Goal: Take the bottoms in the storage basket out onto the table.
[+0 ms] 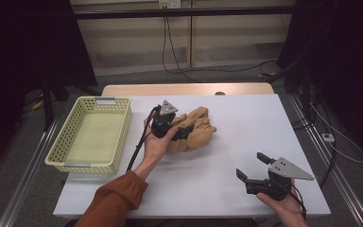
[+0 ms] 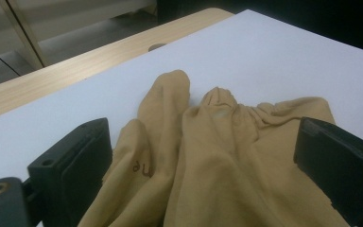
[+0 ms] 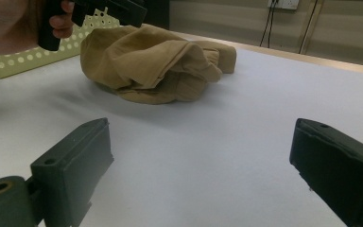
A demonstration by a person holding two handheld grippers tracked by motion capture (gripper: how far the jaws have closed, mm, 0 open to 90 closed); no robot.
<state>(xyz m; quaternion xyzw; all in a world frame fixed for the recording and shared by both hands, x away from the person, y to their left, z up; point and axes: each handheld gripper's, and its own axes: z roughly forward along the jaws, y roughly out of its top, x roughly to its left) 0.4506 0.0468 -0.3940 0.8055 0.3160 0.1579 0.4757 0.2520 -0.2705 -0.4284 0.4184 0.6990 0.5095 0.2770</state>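
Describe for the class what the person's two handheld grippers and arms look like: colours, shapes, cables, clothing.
Both grippers are black, each with two blocky, flat-faced fingers and a grey three-cornered plate on top. The left gripper trails a black cable along the forearm, which wears a rust-orange sleeve. The right gripper has a black cable looping by its hand, and no sleeve shows there.

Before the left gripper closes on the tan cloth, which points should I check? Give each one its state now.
1. Left gripper open: ok, jaws stand wide apart.
2. Tan cloth between its jaws: ok.
3. Jaws touching the cloth: cannot tell.
4. Right gripper away from the cloth: ok, open above bare table.
5. Yellow basket free for the cloth: ok, nothing lies inside.
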